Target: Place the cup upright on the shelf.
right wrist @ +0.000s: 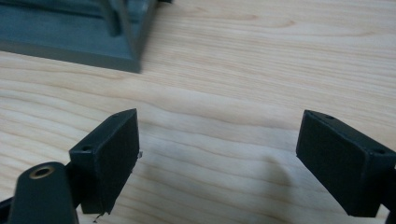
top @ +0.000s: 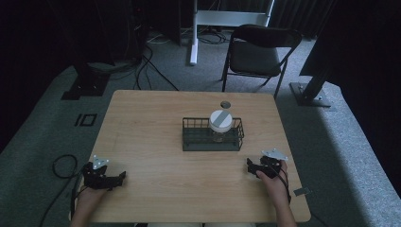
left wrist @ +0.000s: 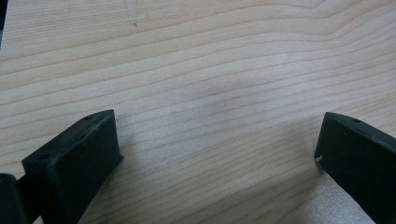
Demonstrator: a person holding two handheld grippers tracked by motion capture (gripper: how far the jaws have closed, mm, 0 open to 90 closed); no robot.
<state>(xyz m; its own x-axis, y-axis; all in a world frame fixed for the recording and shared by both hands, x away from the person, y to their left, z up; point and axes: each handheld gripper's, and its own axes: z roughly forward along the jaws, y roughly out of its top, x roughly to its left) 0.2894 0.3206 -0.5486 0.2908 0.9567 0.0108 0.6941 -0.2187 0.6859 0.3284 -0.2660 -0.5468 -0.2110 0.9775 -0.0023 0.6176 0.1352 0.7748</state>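
A dark wire basket (top: 213,142) stands at the middle of the wooden table (top: 156,118), and a jar with a white lid (top: 221,121) sits upright inside it. My left gripper (top: 118,178) rests at the table's front left, open, with only bare wood between its jaws (left wrist: 219,140). My right gripper (top: 249,165) rests at the front right, just short of the basket's right corner, open and holding nothing. In the right gripper view the basket's base corner (right wrist: 93,46) lies ahead at the upper left.
A round hole (top: 225,104) is set in the table behind the basket. A black folding chair (top: 257,52) stands beyond the far edge. Cables (top: 61,165) lie on the floor at the left.
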